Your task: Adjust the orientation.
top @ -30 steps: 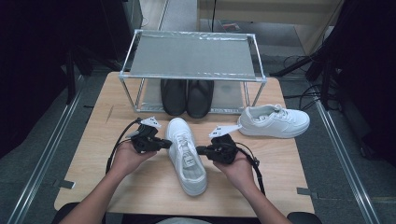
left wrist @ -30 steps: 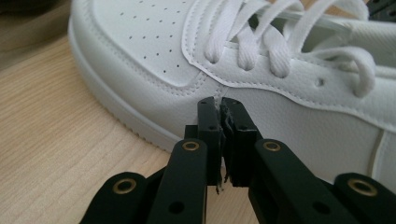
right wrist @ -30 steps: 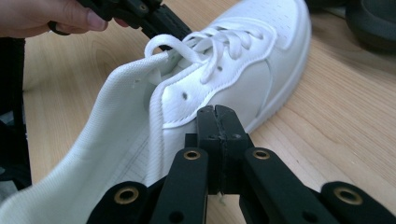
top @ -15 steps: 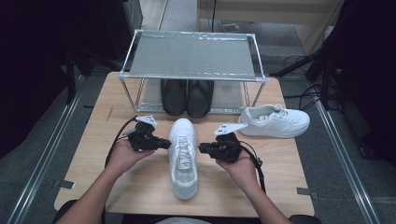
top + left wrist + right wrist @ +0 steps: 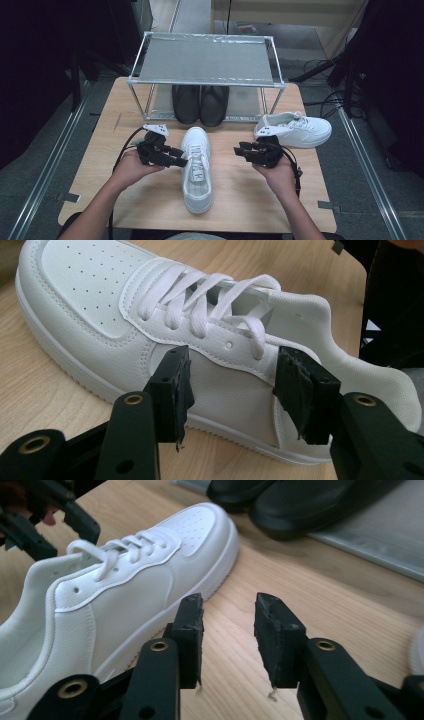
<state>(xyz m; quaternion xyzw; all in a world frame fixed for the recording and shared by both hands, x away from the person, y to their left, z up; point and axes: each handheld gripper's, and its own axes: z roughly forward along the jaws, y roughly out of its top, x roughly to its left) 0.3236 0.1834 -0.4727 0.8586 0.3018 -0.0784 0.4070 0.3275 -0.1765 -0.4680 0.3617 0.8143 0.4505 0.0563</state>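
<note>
Pale wood grain covers the desk [image 5: 240, 200], a rectangle set between grey floor strips and dark surroundings. At its far edge stands a low metal rack [image 5: 207, 60] with thin silver posts and a flat grey top; under that top, a pair of black shoes [image 5: 200, 102] sits side by side, toes toward the person.

A white sneaker [image 5: 197, 167] lies on the middle of the desk, upright on its sole, toe pointing toward the rack and heel toward the person. Its upper is smooth white leather with tiny perforations over the toe, flat white laces and a padded, curved collar. A second white sneaker [image 5: 295, 131] rests farther right near the rack's front leg, well apart from the first.

From above, the left gripper [image 5: 172, 157] comes in at the near shoe's left side, and its own view shows the jaws spread wide, one on either side of the shoe's side panel (whether the pads touch the leather cannot be told). The right gripper [image 5: 245, 150] hovers to the right of that shoe, apart from it; its view shows the jaws moderately open over bare wood with nothing between them, the sneaker's toe to their left and the black shoes beyond.

Black cables trail from both grippers across the person's hands.
</note>
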